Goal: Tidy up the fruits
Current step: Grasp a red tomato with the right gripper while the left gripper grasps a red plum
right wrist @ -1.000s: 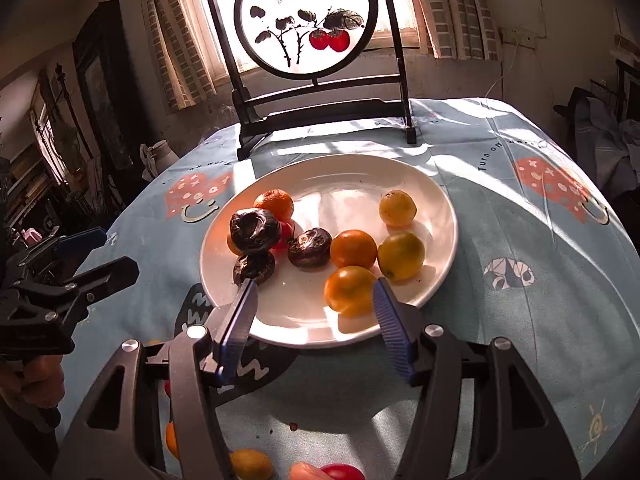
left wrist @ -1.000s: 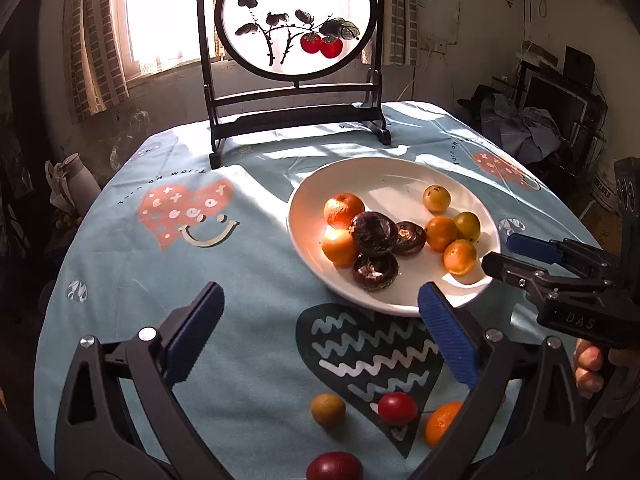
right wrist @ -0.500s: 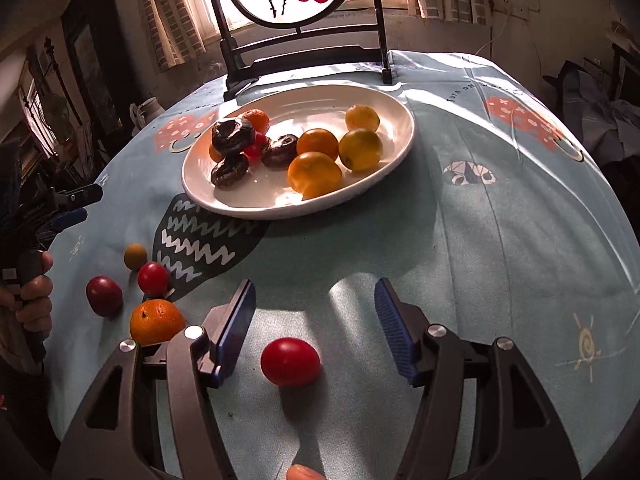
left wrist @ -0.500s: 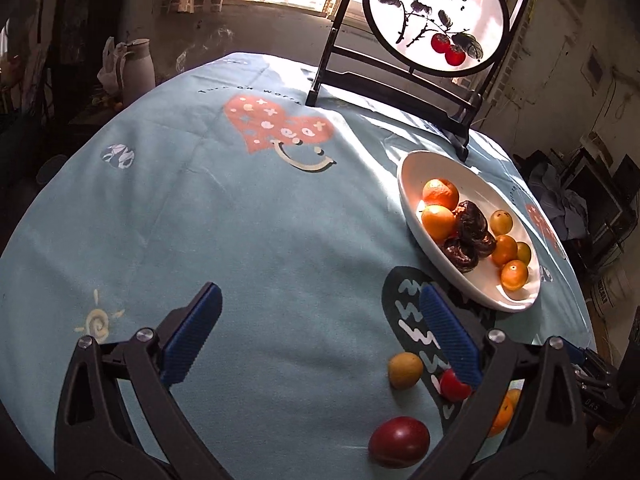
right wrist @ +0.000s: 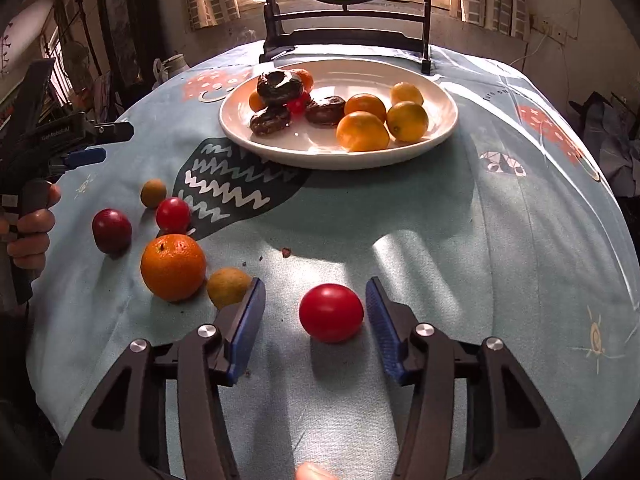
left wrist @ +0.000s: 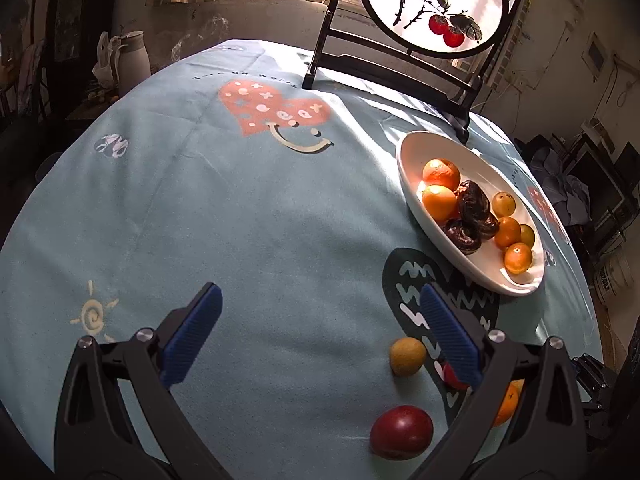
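Left wrist view: the left gripper (left wrist: 318,330) stands with its jaws wide apart over bare blue tablecloth (left wrist: 240,220), nothing between the pads. At 4 o'clock from the gripper lie a yellow-brown fruit (left wrist: 407,356) and, nearer the lens, a dark red plum (left wrist: 401,432). A small red fruit (left wrist: 451,376) and an orange (left wrist: 506,404) are partly hidden behind the right finger. At 2 o'clock sits the white plate (left wrist: 412,168), carrying orange, yellow and dark wrinkled fruits. A framed round screen (left wrist: 432,4) stands at 1 o'clock, at the far table edge.

Right wrist view: the right gripper (right wrist: 316,318) has just been closing its jaws; the red tomato (right wrist: 331,313) lies on the cloth between the pads. The right-side pad is just beside it; a clear gap remains on the left side, so the pads do not clamp it. At 9 to 10 o'clock from the gripper lie a yellowish fruit (right wrist: 228,287) touching the left finger's outer side, the orange (right wrist: 173,267), the small red fruit (right wrist: 173,215), the plum (right wrist: 111,230) and a small brown fruit (right wrist: 153,193). The plate (right wrist: 440,128) is at 12 o'clock. The person's hand (right wrist: 30,232) holds the left gripper at 9 o'clock.
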`<state>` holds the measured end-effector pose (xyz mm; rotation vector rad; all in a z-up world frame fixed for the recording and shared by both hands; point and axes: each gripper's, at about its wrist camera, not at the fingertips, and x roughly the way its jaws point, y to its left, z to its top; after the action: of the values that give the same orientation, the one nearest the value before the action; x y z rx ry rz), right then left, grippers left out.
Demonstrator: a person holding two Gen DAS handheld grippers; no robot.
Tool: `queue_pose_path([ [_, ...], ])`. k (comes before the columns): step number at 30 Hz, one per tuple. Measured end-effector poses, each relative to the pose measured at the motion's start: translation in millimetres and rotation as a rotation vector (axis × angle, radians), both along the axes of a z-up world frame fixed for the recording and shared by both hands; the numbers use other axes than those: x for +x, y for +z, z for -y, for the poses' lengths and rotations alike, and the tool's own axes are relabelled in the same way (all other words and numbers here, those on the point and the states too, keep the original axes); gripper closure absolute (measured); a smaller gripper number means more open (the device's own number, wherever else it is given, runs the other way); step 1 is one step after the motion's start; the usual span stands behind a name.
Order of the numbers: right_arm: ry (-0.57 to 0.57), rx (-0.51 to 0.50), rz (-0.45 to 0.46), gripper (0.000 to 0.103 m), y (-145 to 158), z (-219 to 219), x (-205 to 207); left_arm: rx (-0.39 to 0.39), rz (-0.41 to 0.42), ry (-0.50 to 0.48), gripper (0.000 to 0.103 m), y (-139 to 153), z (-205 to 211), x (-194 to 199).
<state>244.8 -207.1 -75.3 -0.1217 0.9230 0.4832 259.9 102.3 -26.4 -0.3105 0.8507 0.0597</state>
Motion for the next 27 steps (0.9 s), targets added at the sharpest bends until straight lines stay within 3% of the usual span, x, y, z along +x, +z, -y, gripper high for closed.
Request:
queue_pose_path([
  [8, -0.023, 0.019, -0.026, 0.070, -3, 7, 4, 0.004, -0.008, -0.048, 0.002, -1, 2, -5],
  [12, -0.054, 0.110, -0.020, 0.071, 3, 19, 7, 0.047, -0.026, -0.273, 0.002, -4, 28, -14],
  [15, -0.060, 0.134, -0.024, 0.071, 4, 21, 9, 0.132, 0.034, -0.440, 0.003, 0, 51, -36],
  [18, -0.060, 0.143, -0.052, 0.071, 0, 21, 12, 0.173, 0.070, -0.541, 0.008, -1, 62, -53],
  [23, -0.057, 0.151, -0.062, 0.071, -1, 21, 13, 0.200, 0.005, -0.564, 0.029, -14, 65, -51],
  [27, -0.060, 0.150, -0.069, 0.071, -2, 22, 14, 0.220, -0.026, -0.581, 0.030, -22, 69, -51],
])
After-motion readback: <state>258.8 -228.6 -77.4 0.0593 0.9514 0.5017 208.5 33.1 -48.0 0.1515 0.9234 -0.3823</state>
